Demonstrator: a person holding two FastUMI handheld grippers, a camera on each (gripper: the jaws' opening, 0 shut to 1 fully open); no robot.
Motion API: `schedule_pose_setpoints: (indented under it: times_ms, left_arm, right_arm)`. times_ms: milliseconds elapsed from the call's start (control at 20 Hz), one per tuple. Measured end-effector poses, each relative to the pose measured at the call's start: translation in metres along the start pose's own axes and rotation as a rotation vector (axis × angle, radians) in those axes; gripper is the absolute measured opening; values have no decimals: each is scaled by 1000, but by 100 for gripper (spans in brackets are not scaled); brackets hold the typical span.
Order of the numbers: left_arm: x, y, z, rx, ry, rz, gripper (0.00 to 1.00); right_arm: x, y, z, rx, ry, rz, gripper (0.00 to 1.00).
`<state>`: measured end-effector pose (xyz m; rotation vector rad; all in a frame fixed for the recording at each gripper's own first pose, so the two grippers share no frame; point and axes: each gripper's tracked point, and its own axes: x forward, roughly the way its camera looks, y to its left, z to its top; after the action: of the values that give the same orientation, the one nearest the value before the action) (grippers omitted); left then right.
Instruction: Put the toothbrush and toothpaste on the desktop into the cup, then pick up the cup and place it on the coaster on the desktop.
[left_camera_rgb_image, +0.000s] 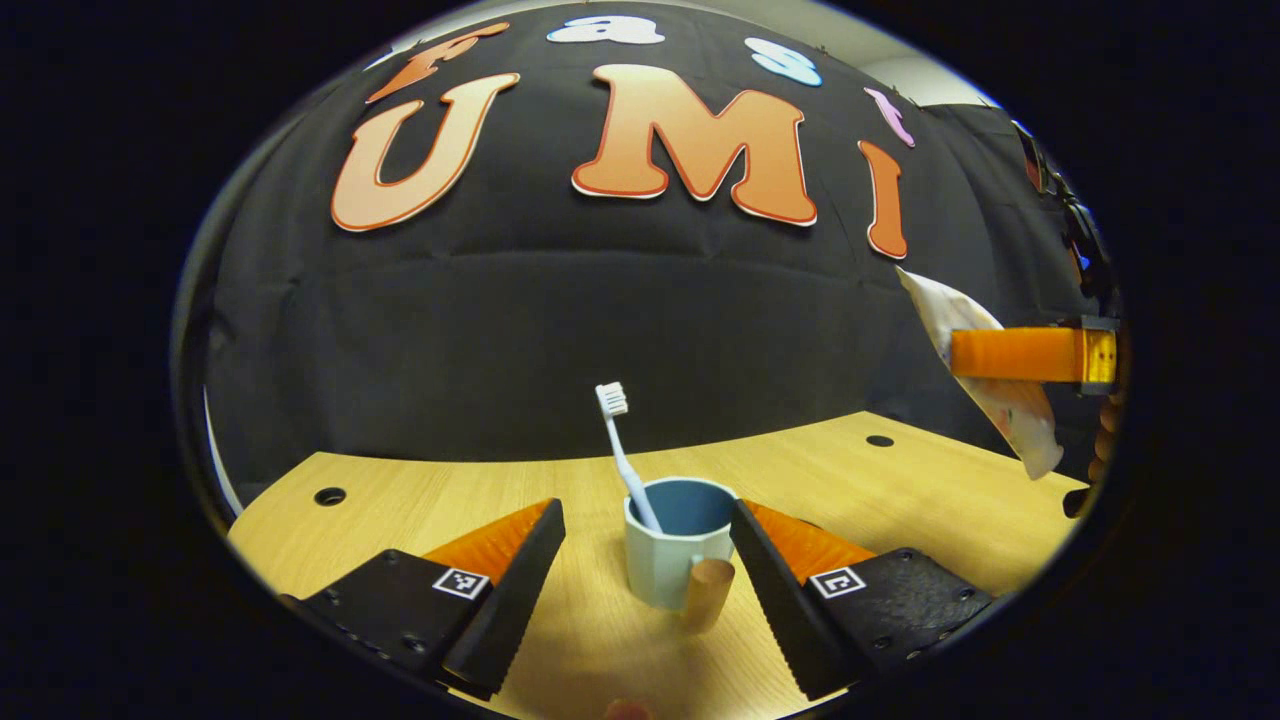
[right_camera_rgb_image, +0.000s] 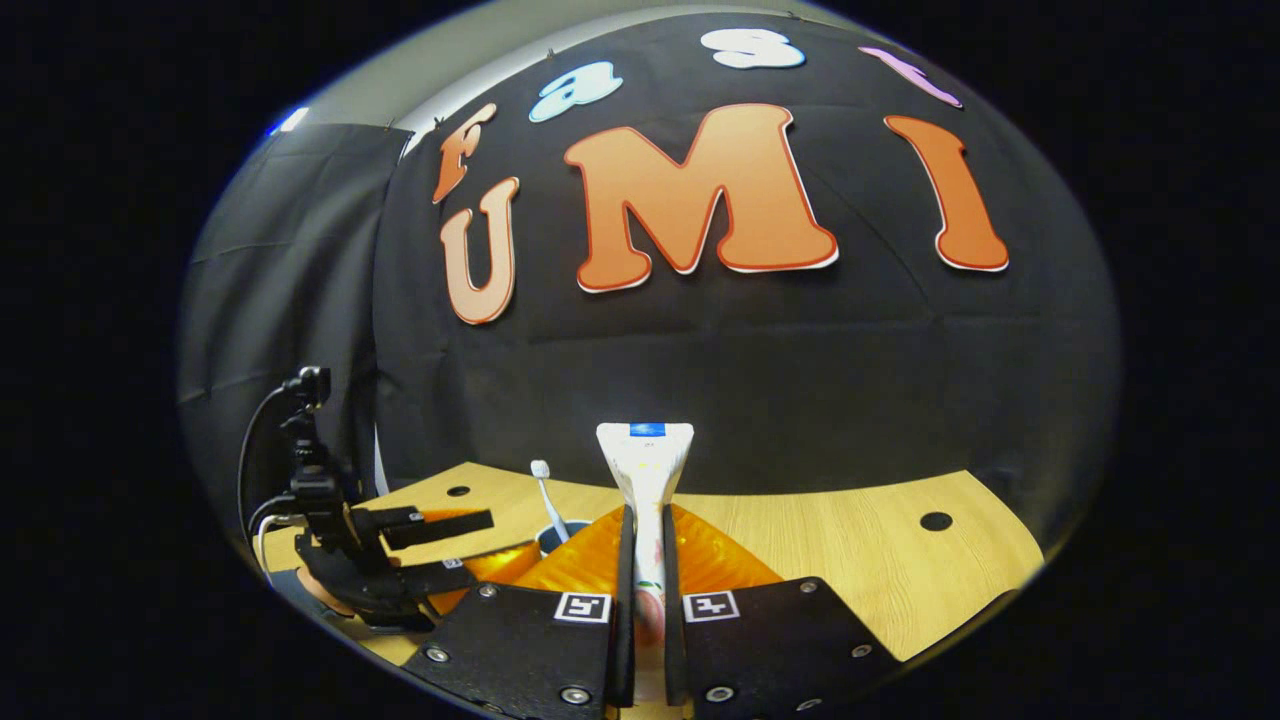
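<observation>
Two views: one pale wooden desk (left_camera_rgb_image: 900, 500) with round holes, backed by a black cloth wall (left_camera_rgb_image: 600, 320).
Desk: light wood grain, smooth, with a curved far edge against the cloth.
Room: a strip of pale wall or ceiling shows above the cloth in the right gripper view.
Left gripper (left_camera_rgb_image: 648, 570): fingers spread wide, holding nothing; black textured plates with orange ribbed backing, one on each side of the cup.
Right gripper (right_camera_rgb_image: 645, 600): fingers pressed close together, pinching the toothpaste between them; seen in the left gripper view as an orange bar at the far right, raised above the desk.
Toothpaste (right_camera_rgb_image: 645, 470): flat white tube with a blue patch at its crimped end, standing upright out of the right gripper's fingers, in the air, well apart from the cup.
Cup (left_camera_rgb_image: 672, 550): pale grey-blue, faceted outside, darker blue inside, with a tan wooden-looking handle facing the camera; it stands on the desk between the left gripper's fingers, touching neither.
Toothbrush (left_camera_rgb_image: 625, 455): white bristles, light blue handle, leaning in the cup with the head up.
</observation>
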<state>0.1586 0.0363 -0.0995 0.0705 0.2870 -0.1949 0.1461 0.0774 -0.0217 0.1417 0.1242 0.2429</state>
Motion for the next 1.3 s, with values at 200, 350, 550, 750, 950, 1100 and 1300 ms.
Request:
schedule_pose_setpoints:
  times_ms: [200,350,550,750,950,1100,1300]
  left_arm:
    - [-35,8,-15,41,22,20,100]
    - [-57,21,-25,15,43,48,100]
    - [-78,35,-40,-8,70,83,99]
    - [-91,47,-62,-19,125,112,100]
    - [-103,51,-70,-50,138,128,100]
    - [-112,55,-71,-59,139,144,100]
    - [-116,58,-72,-70,141,158,100]
  right_arm:
    - [30,24,7,13,-41,67,12]
    - [54,39,11,3,-70,96,12]
    - [82,57,18,27,-127,133,12]
    - [112,69,15,63,-140,153,12]
    - [133,78,8,68,-164,172,12]
    - [146,81,-10,69,-149,183,12]
    - [161,81,-31,88,-129,192,12]
